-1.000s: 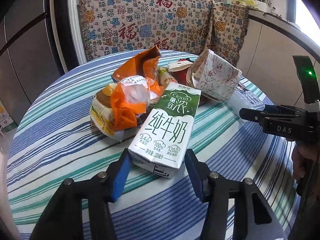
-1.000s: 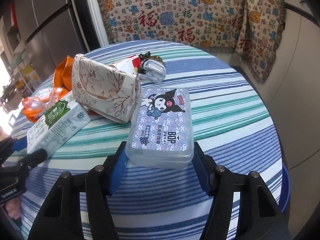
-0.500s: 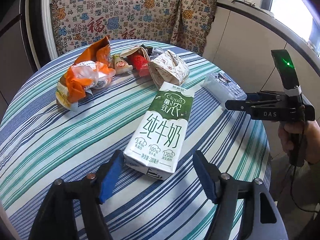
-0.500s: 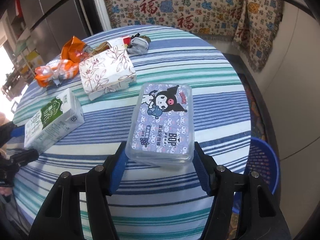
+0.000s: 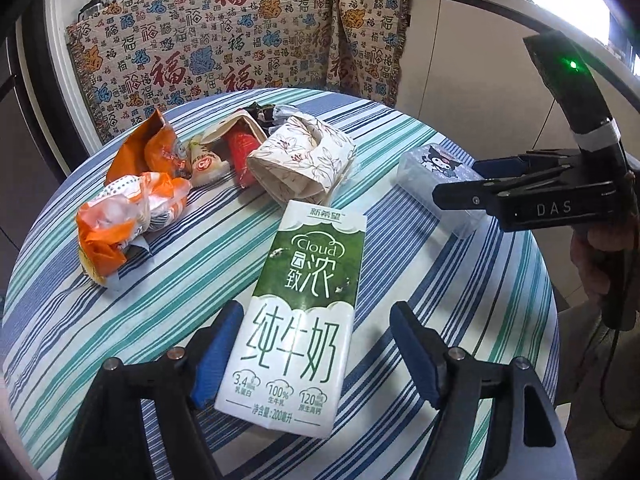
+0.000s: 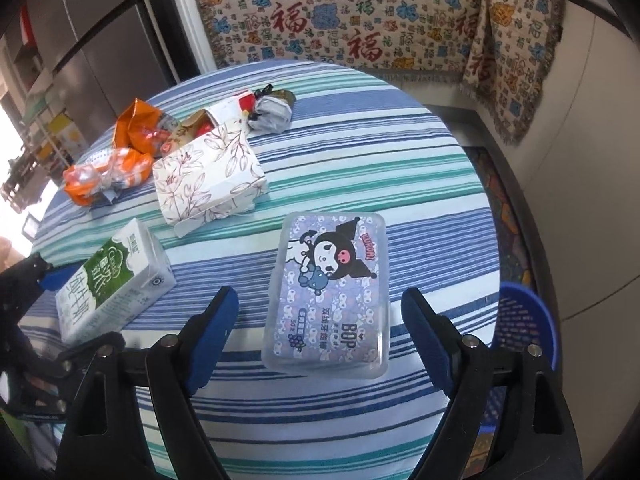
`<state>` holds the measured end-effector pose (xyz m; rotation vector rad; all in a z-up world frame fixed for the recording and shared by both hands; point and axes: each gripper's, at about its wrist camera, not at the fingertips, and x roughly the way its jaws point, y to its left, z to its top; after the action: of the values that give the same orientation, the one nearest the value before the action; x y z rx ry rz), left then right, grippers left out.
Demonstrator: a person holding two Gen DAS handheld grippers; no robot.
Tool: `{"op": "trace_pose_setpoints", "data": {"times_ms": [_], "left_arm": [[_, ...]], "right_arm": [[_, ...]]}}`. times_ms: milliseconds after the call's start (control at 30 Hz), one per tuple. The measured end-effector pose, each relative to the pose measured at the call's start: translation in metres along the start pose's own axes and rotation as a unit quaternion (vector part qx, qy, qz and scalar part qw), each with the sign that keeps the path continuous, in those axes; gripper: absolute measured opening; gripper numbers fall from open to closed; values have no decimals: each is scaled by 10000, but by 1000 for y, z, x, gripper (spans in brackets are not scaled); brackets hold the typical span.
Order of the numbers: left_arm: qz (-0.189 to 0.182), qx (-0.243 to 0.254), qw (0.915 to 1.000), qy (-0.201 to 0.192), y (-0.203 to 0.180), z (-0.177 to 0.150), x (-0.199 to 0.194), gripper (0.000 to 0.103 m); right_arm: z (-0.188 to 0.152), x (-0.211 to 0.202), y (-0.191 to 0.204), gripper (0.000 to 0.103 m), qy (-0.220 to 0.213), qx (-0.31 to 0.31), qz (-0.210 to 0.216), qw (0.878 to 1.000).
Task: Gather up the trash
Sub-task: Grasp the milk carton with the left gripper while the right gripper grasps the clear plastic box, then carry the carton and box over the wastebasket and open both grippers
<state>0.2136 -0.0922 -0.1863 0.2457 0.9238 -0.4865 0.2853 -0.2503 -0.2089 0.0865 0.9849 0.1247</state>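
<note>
Letting go looks like the step in hand. From the left wrist, the left gripper (image 5: 316,356) has its jaws spread, having just been opening; the milk carton (image 5: 298,320) lies flat on the striped table (image 5: 100,320) between them, brushing the near-left pad while the other pad stands clear of it. Farther back sit the orange wrappers (image 5: 132,216) and the floral paper box (image 5: 304,160) (both plainly trash still waiting).

From the right wrist, the right gripper (image 6: 320,336) is likewise parted, its jaws having just been opening, and the clear cartoon-printed case (image 6: 332,292) rests on the cloth between the pads with a gap on each side. A blue basket (image 6: 524,320) shows below the table's right edge, probably the bin.

Judging from this, both items sit near the table's edge, not yet binned. Next, each gripper would need to close squarely across its item's narrow sides, lift, and carry toward the basket; the carton's slick faces could slip.
</note>
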Motion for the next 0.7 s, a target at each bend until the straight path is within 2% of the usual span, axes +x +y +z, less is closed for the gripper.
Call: {"op": "trace_pose_setpoints", "data": {"times_ms": [33,67,100,133,167,567,700], "left_arm": [[49,49,10000,-15,-2,1,0,77],[110,92,9999,-45,-4,1,0,77],[176,107,9998,-85,-4,2,-1,67],[235,102,9996,-124,-4,2,-2,53],[230,61,9997,-109,-3,3,-2,51],[-51,-887,9951,-429,0,8,-25,50],[-90,-879,9948,-505,-19,22,-31,50]], "right_arm": [[1,1,-2,85,5,26,-7,10000],[2,2,-3,77,31,46,-24,10000],[3,2,-4,64,43,53,-29,10000],[4,2,-6,64,43,68,-27,10000],[4,0,-7,64,20,91,-30,10000],[-8,-37,-23,63,-387,174,266,9987],[-11,-52,-41,63,-571,327,265,9975]]}}
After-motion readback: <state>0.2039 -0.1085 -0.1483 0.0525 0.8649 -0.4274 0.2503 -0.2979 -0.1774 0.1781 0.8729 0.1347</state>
